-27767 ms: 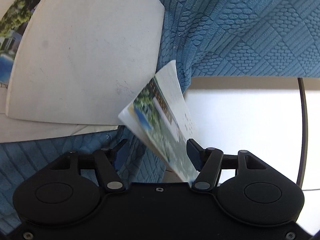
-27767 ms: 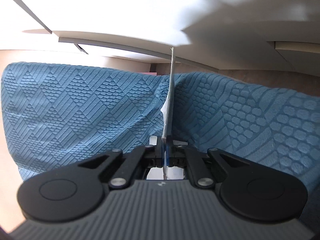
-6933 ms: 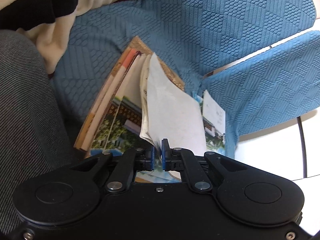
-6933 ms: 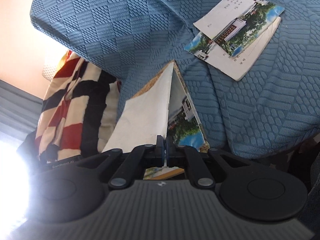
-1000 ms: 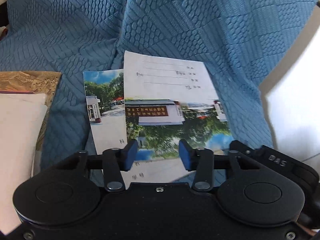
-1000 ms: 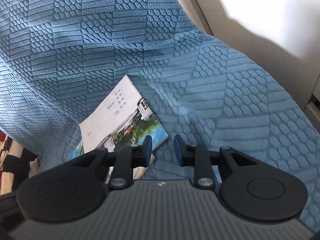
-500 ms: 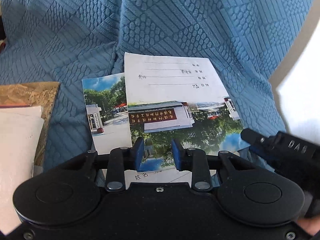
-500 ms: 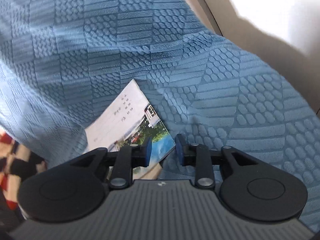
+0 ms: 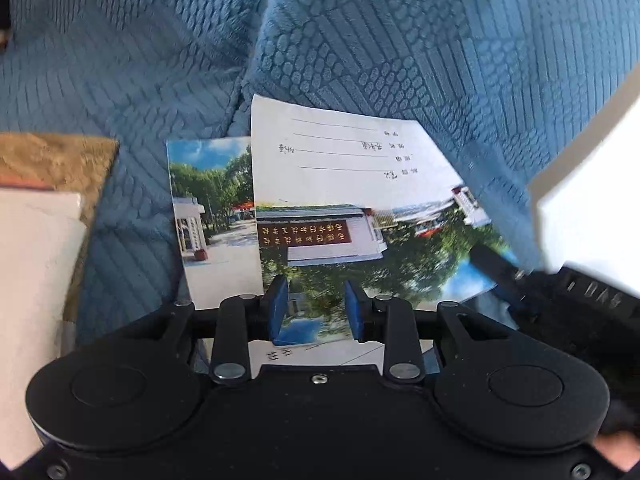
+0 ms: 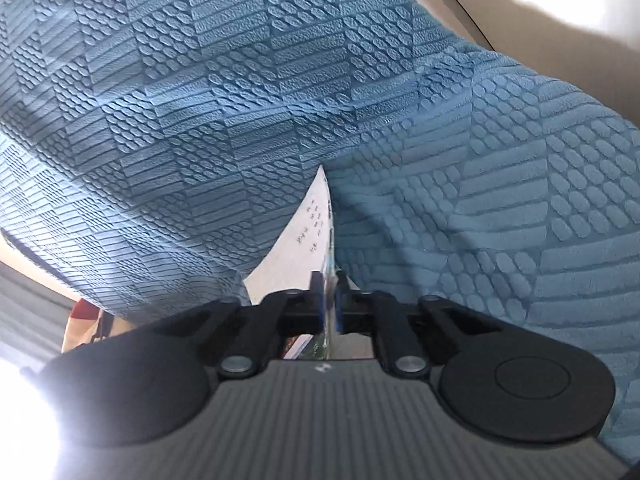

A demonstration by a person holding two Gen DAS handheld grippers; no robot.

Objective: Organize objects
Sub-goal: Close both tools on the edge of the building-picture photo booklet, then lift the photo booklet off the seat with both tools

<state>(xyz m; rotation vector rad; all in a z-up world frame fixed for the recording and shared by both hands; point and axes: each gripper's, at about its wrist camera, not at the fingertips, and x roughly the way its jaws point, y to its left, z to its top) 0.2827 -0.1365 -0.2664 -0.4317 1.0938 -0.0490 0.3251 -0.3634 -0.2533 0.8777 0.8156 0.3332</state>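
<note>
Now, the key relation: the top booklet (image 9: 360, 216) lies flat on the blue sofa cover (image 9: 400, 52), straight ahead of and under the left gripper (image 9: 316, 312); its right corner sits between the fingers of the right gripper (image 10: 329, 304).
Long axis: in the left view the top booklet runs across, from the middle to the right, slightly turned, its writing upside down.
Second booklet: (image 9: 212, 216) it lies under the top one and shows at its left side.
Left fingers: parted, the blue pads (image 9: 278, 308) stand over the cover picture; they do not pinch it.
Right fingers: clenched on the booklet's edge, seen edge-on.
Nearer hand: the right one, I judge, since it already has the paper.
Left view only: the brown book (image 9: 56, 160) with white sheets (image 9: 36, 280) at the left, probably the pile to join.
Right view only: the pinch itself, and that the paper stands thin and upright between the pads.
Risk: a one-corner hold may let the pages bend or slip.
</note>
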